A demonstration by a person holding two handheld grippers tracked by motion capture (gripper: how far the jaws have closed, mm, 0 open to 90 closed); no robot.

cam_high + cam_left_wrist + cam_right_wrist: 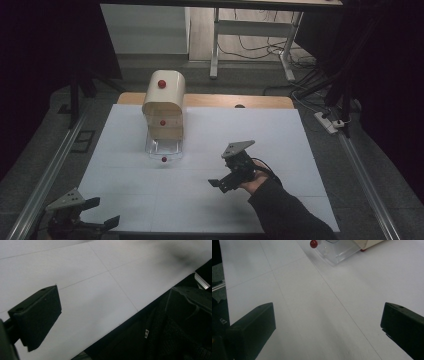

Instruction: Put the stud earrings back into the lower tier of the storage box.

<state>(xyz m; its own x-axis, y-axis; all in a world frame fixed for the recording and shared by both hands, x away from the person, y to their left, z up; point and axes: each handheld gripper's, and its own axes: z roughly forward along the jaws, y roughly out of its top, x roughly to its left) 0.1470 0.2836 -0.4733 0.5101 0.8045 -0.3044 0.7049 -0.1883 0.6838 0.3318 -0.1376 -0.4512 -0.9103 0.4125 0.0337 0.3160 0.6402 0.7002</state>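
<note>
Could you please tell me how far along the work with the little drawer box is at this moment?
Looks done: the clear bottom drawer of the drawer box is pulled out, its red knob forward. In hand: nothing; the right hand-held gripper is open near it, the left hand-held gripper open at the table's near corner. Left: apparently closing that drawer.

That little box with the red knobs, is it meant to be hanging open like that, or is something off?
The cream box stands upright and looks undamaged. Its clear bottom drawer is pulled out toward the person, red knob in front, while the drawer above looks shut. The right gripper is open, apart from it. Nothing is spilled.
</note>
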